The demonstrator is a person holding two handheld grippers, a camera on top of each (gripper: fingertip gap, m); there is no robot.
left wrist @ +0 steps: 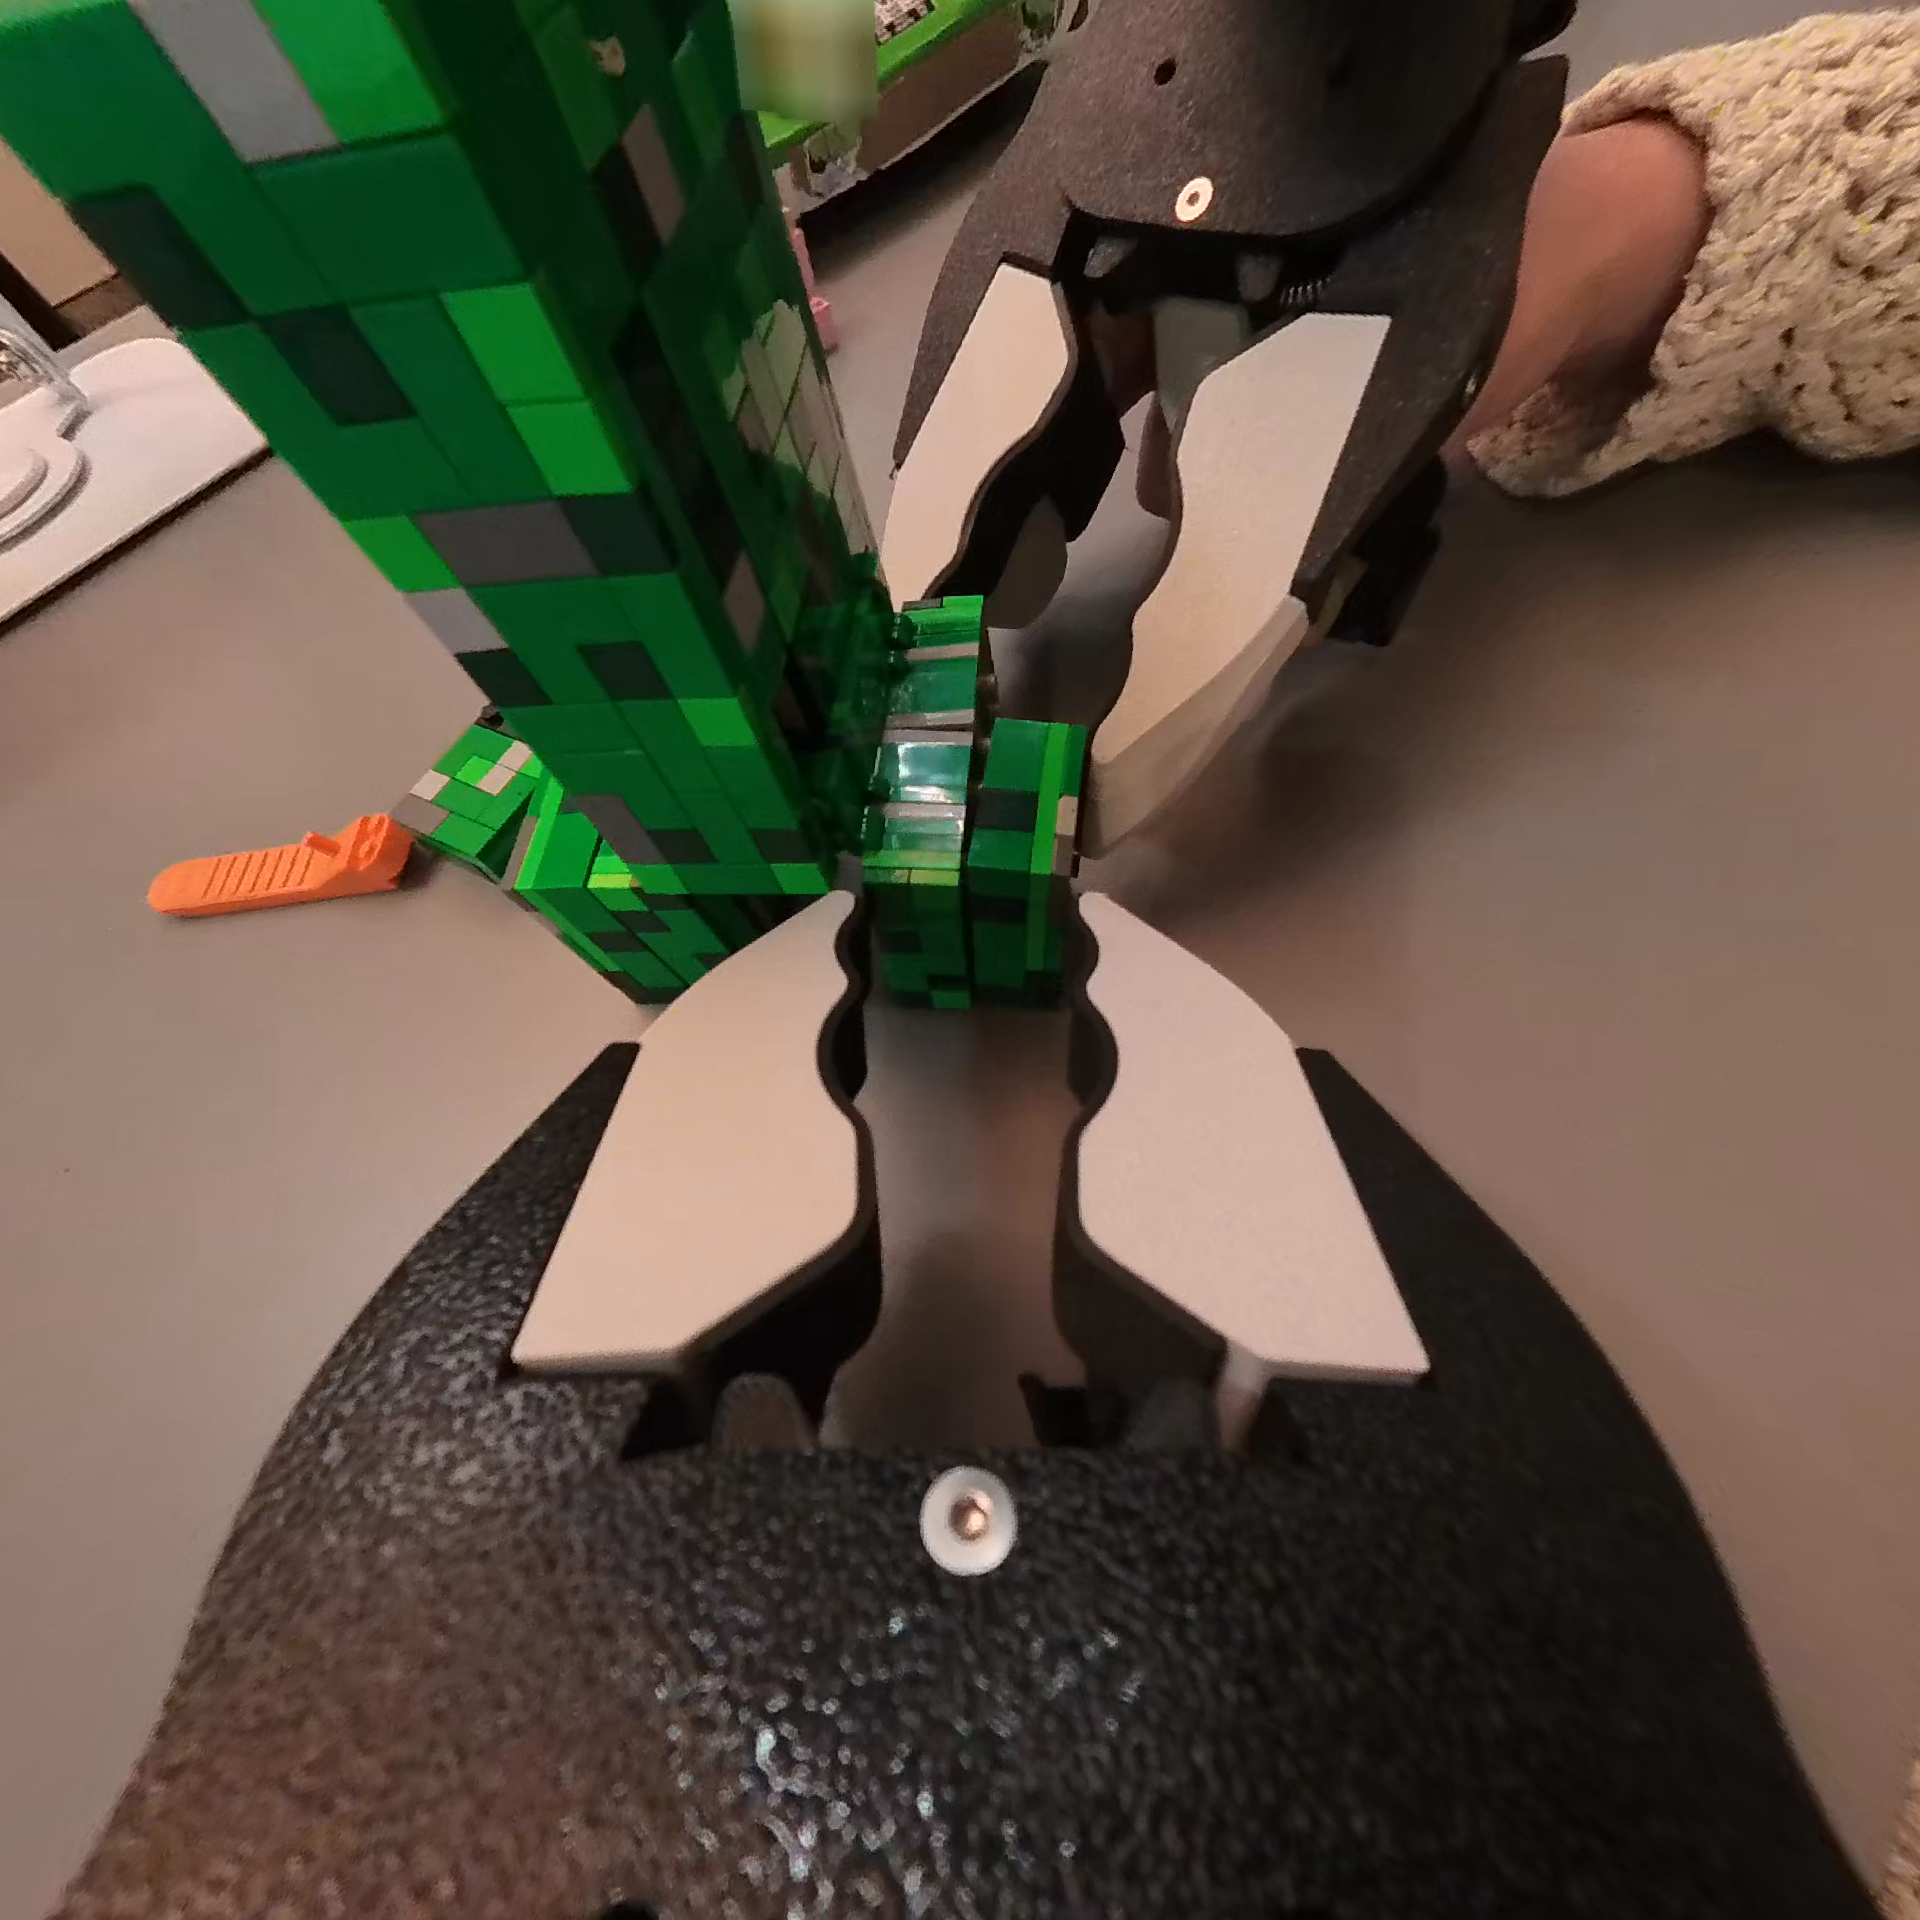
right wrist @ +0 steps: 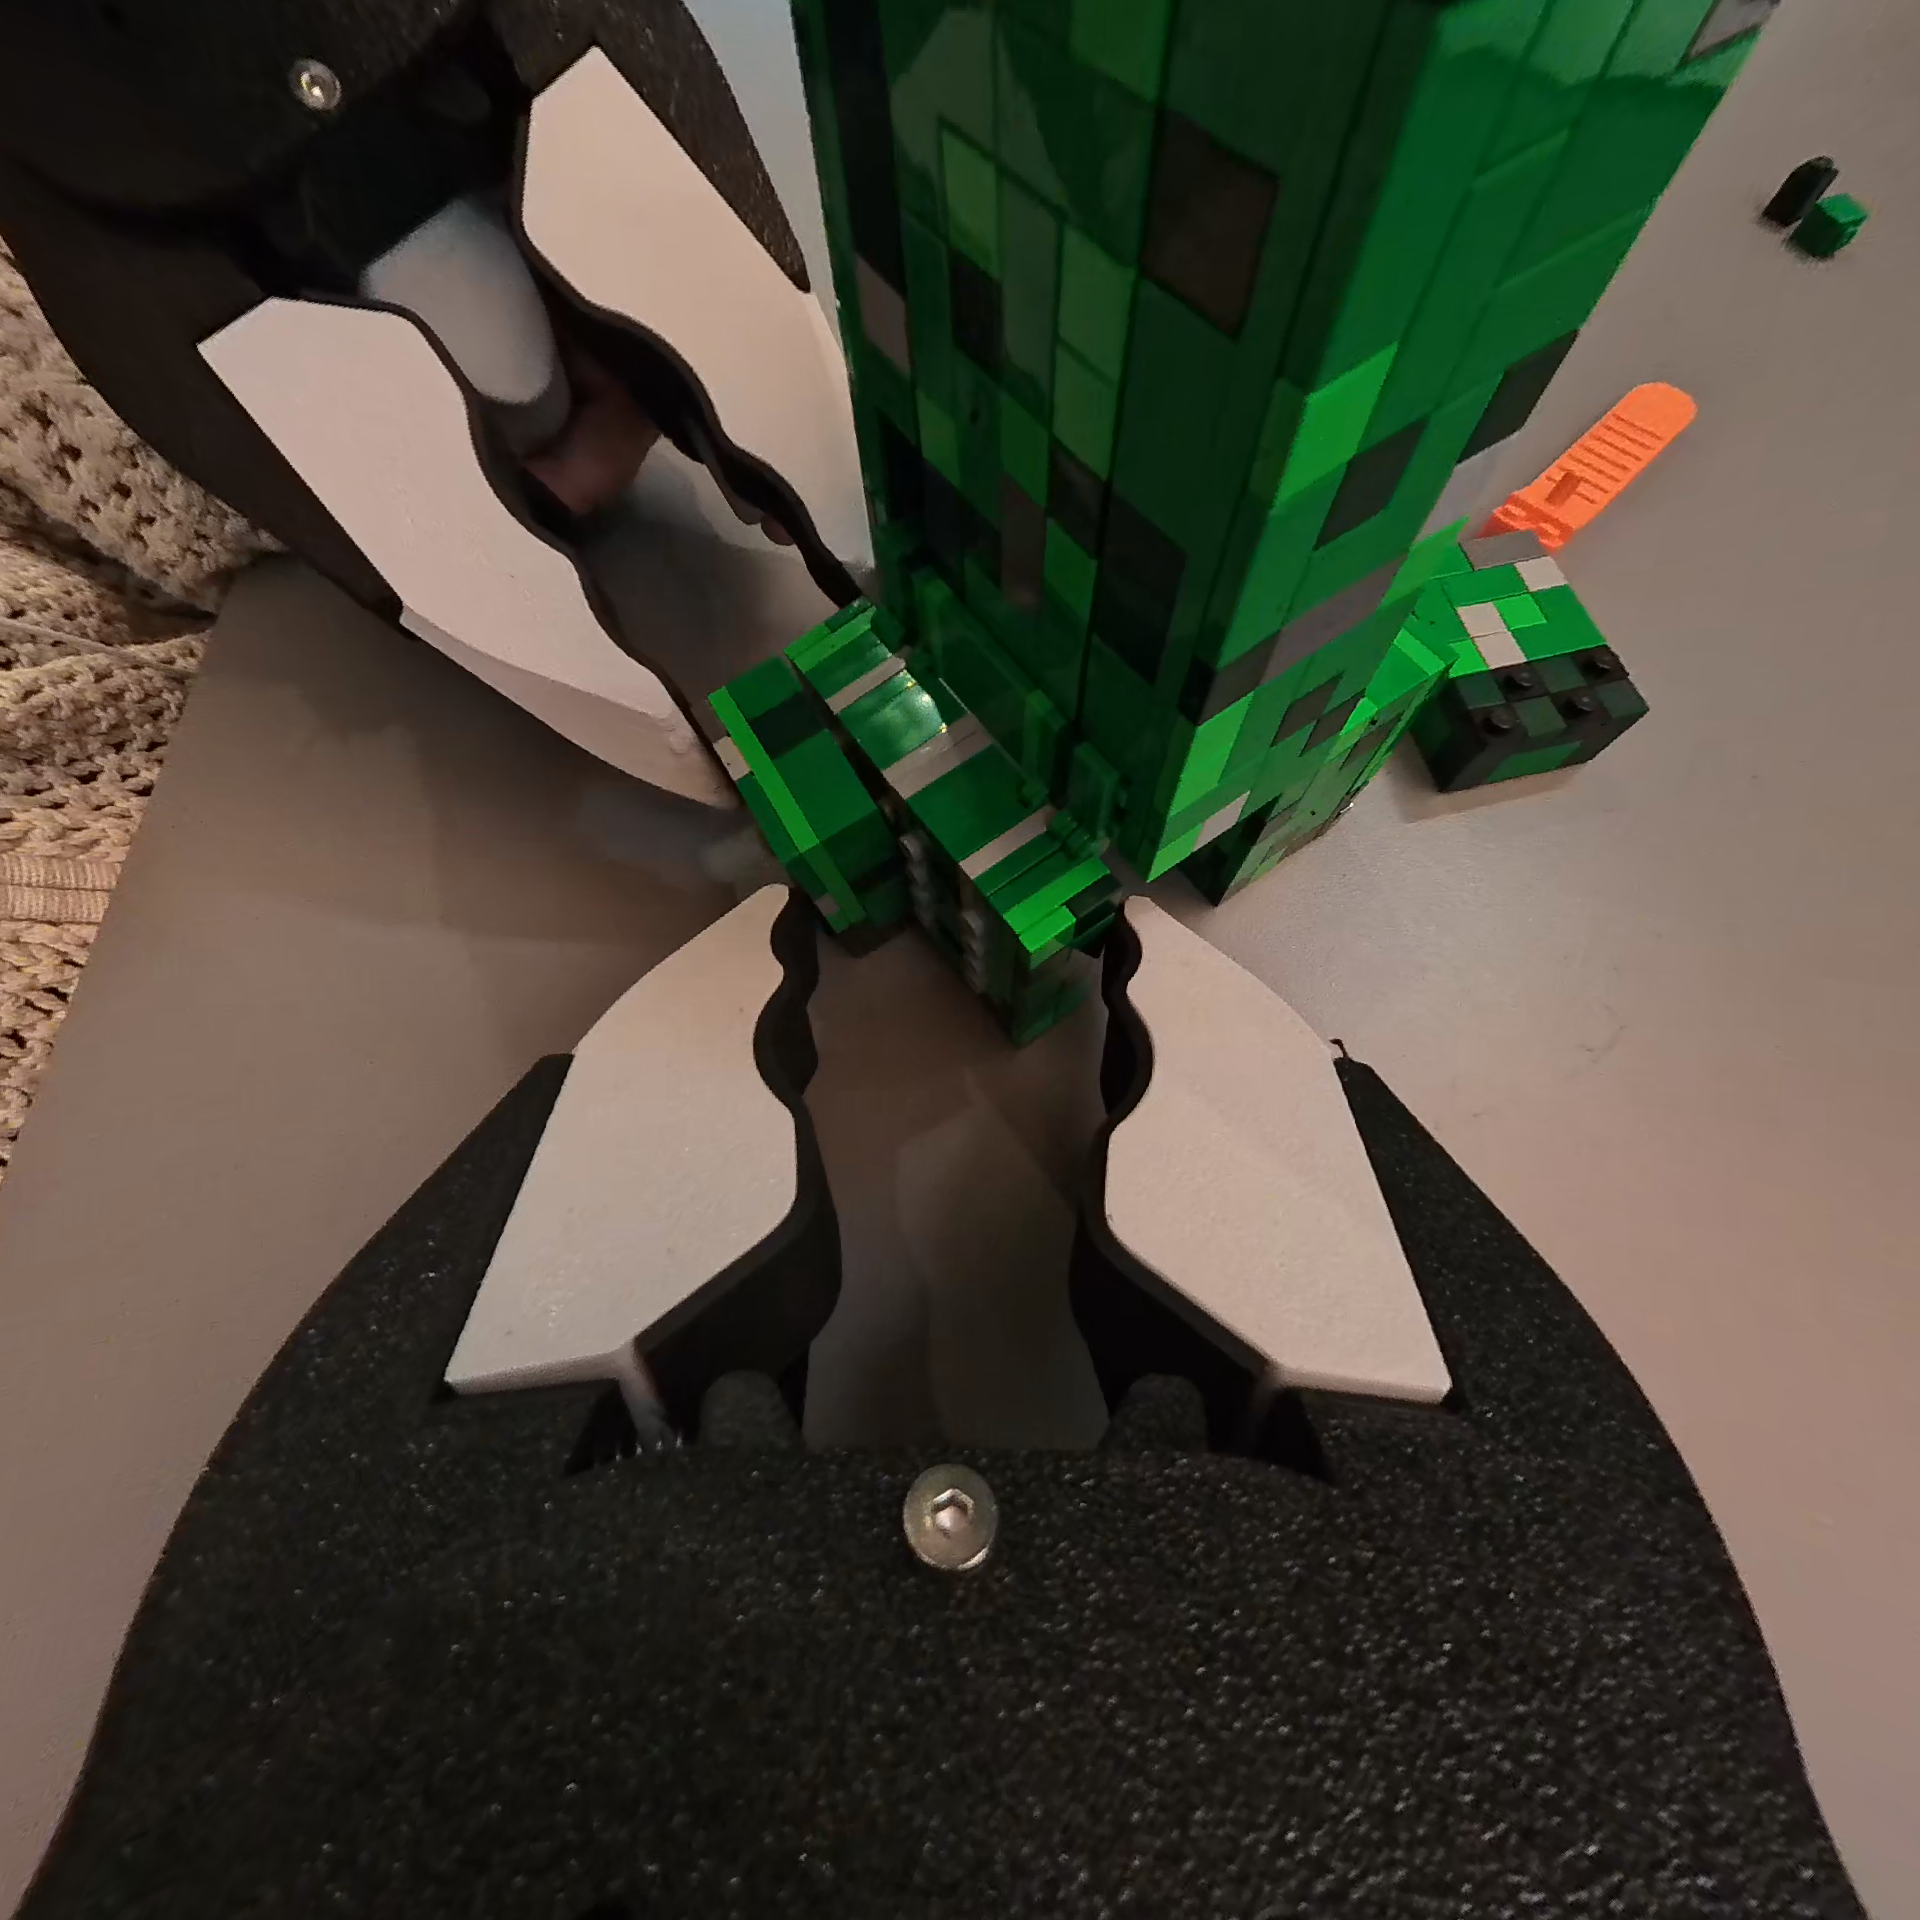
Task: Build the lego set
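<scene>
Both grippers meet at one small green brick block (left wrist: 971,914) standing on the grey table (left wrist: 312,1091) against the foot of the tall green Lego tower (left wrist: 540,499). Left gripper (left wrist: 966,935) jaws are narrowly parted, tips flanking the block; the right gripper (right wrist: 956,925) likewise brackets it. Whether either squeezes it, I cannot tell. An orange brick separator (left wrist: 275,868) lies nearby.

dim warm light | wide-angle edge distortion | soft shadows | glossy glare
</scene>
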